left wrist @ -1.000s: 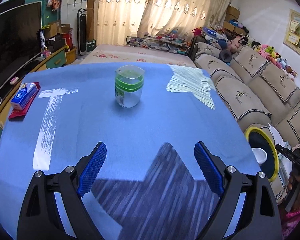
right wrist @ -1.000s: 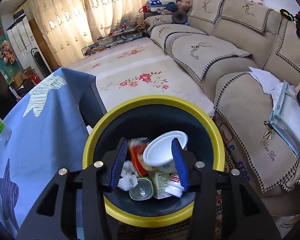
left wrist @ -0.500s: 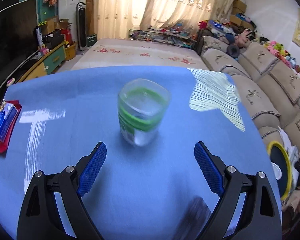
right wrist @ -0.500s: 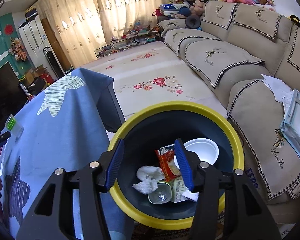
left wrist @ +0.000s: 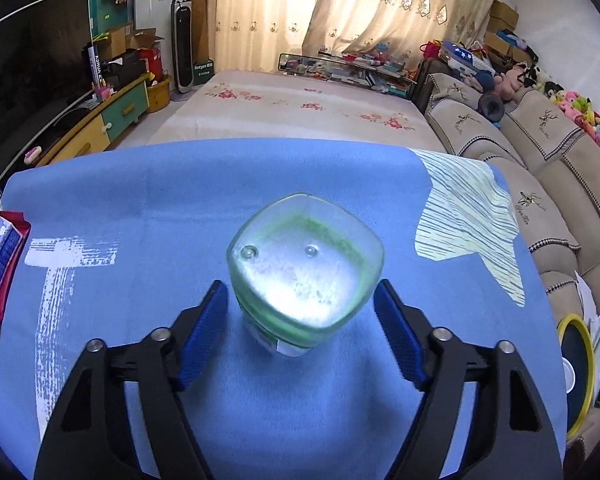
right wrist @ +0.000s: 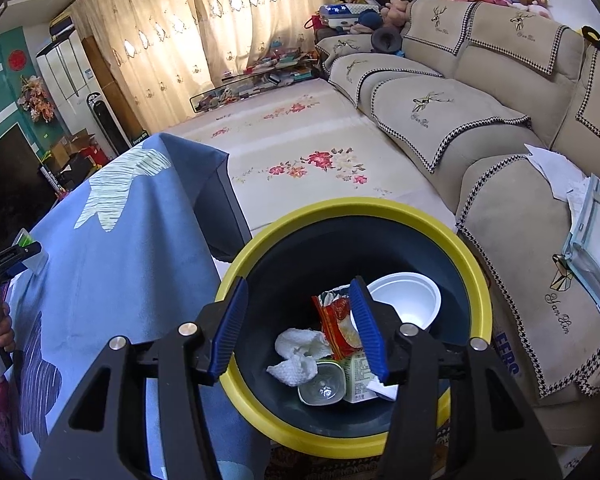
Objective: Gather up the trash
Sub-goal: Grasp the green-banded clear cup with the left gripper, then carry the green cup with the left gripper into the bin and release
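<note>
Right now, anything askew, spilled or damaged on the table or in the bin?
Nothing stands out. The clear green-banded cup stands upright on the blue tablecloth, between the closing jaws of the left hand-held gripper, no spill around it. The trash lies inside the yellow-rimmed bin.

The left wrist view looks steeply down along its fingers, very close over the clear cup that fills the frame's centre on the blue tablecloth. The right wrist view tilts down from just above the yellow-rimmed bin in the lower centre. Both views share the sofa and curtains; the bin also shows at the left view's lower right edge, and the cup at the right view's left edge.
</note>
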### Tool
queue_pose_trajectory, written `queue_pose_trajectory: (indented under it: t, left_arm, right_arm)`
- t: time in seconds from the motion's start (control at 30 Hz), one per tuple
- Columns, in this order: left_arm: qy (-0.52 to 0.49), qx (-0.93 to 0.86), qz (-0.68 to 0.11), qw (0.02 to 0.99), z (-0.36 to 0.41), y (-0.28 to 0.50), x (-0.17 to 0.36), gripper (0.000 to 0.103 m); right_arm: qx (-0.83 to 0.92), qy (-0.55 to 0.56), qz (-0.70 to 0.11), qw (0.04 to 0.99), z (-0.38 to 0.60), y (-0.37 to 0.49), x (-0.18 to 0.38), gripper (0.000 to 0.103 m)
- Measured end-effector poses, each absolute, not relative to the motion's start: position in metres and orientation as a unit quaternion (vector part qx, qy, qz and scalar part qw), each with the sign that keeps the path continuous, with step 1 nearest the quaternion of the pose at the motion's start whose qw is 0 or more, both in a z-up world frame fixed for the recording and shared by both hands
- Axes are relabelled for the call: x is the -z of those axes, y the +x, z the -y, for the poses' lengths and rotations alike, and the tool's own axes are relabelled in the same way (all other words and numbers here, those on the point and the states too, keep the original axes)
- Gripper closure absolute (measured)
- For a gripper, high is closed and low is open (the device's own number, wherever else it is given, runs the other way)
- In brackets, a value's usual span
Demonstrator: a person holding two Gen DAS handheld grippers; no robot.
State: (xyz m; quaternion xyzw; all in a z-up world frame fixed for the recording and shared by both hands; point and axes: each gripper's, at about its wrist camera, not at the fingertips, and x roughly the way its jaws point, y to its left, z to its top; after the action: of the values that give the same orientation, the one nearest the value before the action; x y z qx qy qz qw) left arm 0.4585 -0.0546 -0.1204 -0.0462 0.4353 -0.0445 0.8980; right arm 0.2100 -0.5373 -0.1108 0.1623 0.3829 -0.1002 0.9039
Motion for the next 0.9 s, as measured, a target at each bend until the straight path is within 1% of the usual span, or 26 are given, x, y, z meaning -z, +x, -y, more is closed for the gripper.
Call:
queue_pose_trajectory:
  t: [0.07,0.17,0.33,0.47,0.73,0.9]
  left_arm:
    - [-0.049,0.044,-0.437,0.897,0.055,0.461,0.122,0.042]
    - [-0.047,0.038,-0.435,0.898,0.057,0.463,0.123,0.046]
    - [-0.052,0.045,-0.434,0.898,0.057,0.455,0.123,0.047]
    - [-0.034,0.05,-0.425,0.903,0.063,0.435,0.115,0.047]
    - [-0.014,0.089,-0.412,0.907,0.103,0.375,0.086,0.047]
    - [-0.002,0.136,-0.403,0.905,0.147,0.333,0.066,0.047]
  right_arm:
    - [0.101,0.164,-0.382,0.904,0.538,0.208,0.111,0.052]
    - [0.102,0.166,-0.382,0.904,0.539,0.205,0.112,0.052]
    - [0.103,0.17,-0.379,0.904,0.54,0.199,0.11,0.052]
    - [0.103,0.172,-0.372,0.906,0.541,0.191,0.106,0.052]
    - [0.108,0.174,-0.362,0.91,0.546,0.166,0.1,0.052]
    - [0.111,0.174,-0.357,0.911,0.554,0.145,0.101,0.052]
